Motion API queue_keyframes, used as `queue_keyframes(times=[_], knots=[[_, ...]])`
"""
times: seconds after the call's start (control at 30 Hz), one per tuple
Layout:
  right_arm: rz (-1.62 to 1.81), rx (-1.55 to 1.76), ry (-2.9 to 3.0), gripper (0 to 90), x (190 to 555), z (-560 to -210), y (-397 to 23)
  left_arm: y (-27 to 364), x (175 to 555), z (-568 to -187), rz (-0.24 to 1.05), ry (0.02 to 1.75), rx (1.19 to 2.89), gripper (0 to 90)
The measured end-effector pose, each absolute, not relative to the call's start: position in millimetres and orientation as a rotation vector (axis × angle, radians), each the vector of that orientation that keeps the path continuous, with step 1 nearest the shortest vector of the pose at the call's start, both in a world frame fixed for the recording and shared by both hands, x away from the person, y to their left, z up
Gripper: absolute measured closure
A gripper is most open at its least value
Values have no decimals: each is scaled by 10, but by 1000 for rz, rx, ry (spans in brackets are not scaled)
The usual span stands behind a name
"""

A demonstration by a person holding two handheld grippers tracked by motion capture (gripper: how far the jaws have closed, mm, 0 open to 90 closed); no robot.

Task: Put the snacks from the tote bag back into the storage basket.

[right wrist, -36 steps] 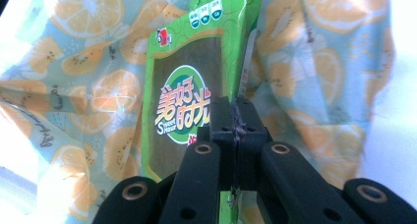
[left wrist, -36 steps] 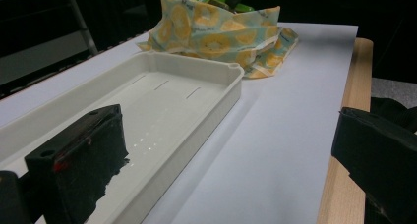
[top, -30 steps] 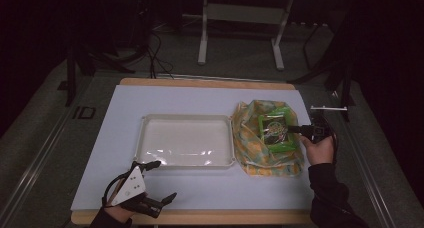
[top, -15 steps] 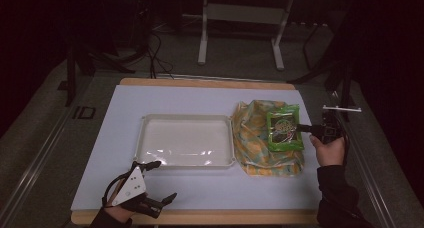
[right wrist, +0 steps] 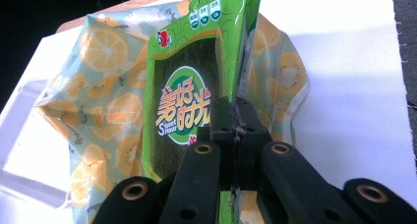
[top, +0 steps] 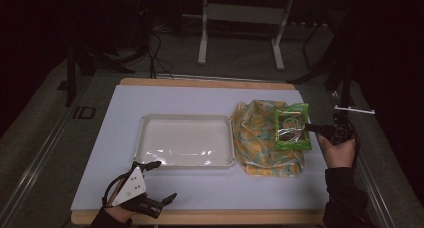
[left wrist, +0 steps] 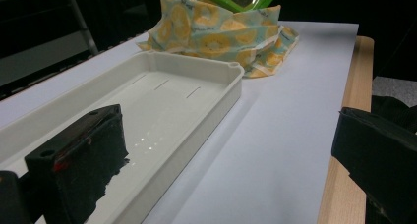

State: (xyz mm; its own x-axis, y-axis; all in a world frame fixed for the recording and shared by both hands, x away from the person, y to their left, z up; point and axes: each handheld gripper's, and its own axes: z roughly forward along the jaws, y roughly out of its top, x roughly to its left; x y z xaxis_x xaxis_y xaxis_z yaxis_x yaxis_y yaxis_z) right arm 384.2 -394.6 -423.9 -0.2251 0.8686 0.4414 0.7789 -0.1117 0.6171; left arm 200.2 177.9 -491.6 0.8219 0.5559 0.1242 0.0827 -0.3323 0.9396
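A green snack packet (top: pixel 291 126) (right wrist: pixel 196 81) hangs lifted over a yellow fruit-print cloth bag (top: pixel 260 143) (right wrist: pixel 98 111) (left wrist: pixel 221 32) at the table's right. My right gripper (top: pixel 306 127) (right wrist: pixel 235 117) is shut on the packet's edge, its jaws pressed together on the foil. A white plastic tray (top: pixel 145 138) (left wrist: pixel 162 86), nothing in it, lies mid-table, left of the bag. Near the front left edge my left gripper (top: pixel 162 180) (left wrist: pixel 226 155) rests with its jaws wide open, nothing between them, one jaw over the tray's near corner.
A white sheet (top: pixel 200 103) covers the wooden table (top: pixel 210 82). Its wooden front edge (left wrist: pixel 344 135) runs just beside my left gripper. Stand legs and cables (top: pixel 205 38) occupy the dark floor behind the table.
My right gripper has pulled the green packet up and to the right, off the cloth bag. The left gripper has stayed put.
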Motion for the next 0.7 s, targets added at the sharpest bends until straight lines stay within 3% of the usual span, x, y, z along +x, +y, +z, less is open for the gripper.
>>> queue_keyframes(times=[0.7], knots=[[1337, 1870, 1988, 891, 3751, -3988, -3977, 1777, 2001, -4920, 519, 477, 1852, 5]])
